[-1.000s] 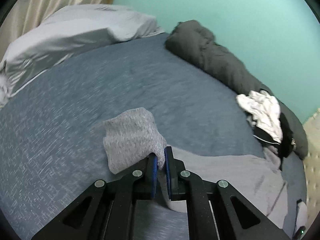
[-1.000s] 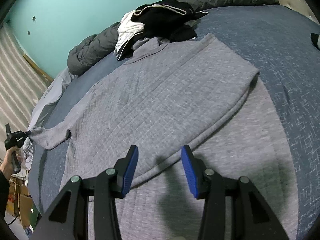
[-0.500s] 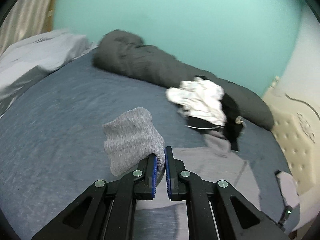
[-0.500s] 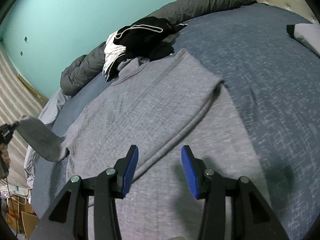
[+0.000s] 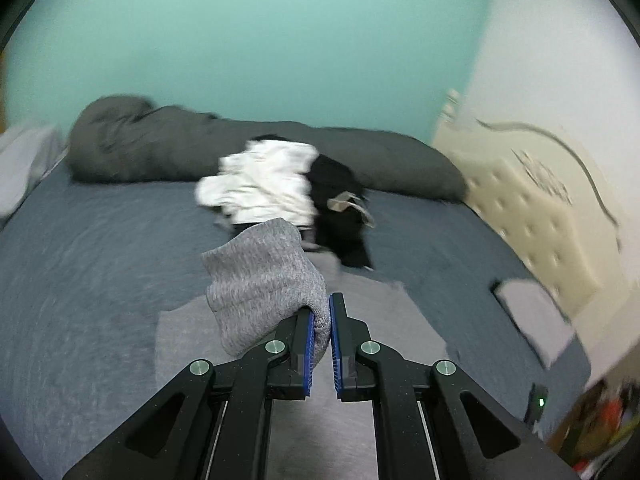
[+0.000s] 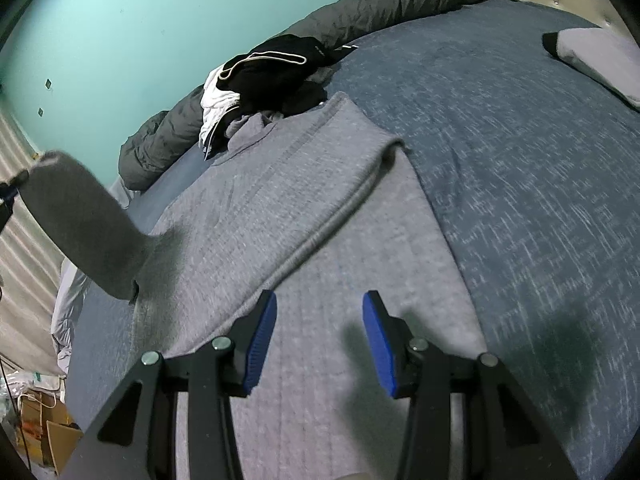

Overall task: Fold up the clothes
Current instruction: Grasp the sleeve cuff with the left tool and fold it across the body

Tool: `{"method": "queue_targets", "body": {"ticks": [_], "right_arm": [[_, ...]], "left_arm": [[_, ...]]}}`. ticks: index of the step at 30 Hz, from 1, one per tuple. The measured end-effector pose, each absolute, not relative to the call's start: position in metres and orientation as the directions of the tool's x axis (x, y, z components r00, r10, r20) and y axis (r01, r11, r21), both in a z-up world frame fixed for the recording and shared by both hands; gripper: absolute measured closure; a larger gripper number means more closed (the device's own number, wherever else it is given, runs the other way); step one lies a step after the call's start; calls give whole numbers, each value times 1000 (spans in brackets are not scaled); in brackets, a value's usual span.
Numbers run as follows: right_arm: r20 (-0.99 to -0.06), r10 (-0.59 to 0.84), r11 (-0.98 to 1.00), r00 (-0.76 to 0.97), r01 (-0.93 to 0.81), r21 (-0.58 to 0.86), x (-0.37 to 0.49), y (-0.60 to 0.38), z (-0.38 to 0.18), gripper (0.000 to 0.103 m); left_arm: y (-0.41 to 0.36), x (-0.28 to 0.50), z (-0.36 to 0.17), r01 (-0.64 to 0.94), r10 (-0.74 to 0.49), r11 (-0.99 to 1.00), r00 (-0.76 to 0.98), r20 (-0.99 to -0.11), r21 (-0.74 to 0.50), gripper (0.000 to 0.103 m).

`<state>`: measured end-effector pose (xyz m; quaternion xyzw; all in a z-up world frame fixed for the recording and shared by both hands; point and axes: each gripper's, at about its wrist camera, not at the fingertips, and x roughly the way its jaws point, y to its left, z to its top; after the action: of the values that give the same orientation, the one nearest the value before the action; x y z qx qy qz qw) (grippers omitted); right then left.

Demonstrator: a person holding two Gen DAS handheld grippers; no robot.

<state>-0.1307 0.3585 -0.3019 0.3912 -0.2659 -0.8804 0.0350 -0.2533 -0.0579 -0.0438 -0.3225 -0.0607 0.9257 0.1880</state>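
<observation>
Blue bedsheet (image 6: 520, 160) fills the frame under a turquoise wall (image 5: 280, 40). At left, my left tongs (image 5: 320, 320) pinch the raised sleeve (image 5: 264, 284) of one grey sweater (image 6: 300, 200), spread flat in the centre. Behind it lies one clothes pile (image 6: 272, 76). My right tongs (image 6: 318, 332) are spread apart, empty, above the sweater.

Blue bedspread (image 6: 540, 168) lies bare rightward — clothes pile (image 6: 276, 76) blocks beyond.

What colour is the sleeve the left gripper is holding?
Heathered light grey knit; the sleeve, pinched in the left gripper, shows best in the left wrist view.
</observation>
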Motion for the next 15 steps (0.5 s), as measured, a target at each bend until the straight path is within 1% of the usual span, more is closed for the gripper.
{"method": "queue_targets", "body": {"ticks": [3, 7, 9, 15], "right_arm": [[-671, -272, -852, -690, -151, 501, -123, 360, -303, 58], [-671, -271, -847, -690, -161, 506, -114, 364, -304, 58], [-670, -270, -843, -691, -166, 512, -112, 366, -305, 58], [-671, -278, -834, -688, -173, 523, -112, 371, -308, 58]], "left_arm": [[-12, -238, -58, -389, 433, -897, -678, -594, -210, 96], [51, -217, -98, -486, 464, -859, -605, -647, -162, 96], [77, -208, -125, -522, 476, -838, -558, -680, -159, 96], [129, -193, -213, -552, 431, -821, -428, -795, -148, 93]]}}
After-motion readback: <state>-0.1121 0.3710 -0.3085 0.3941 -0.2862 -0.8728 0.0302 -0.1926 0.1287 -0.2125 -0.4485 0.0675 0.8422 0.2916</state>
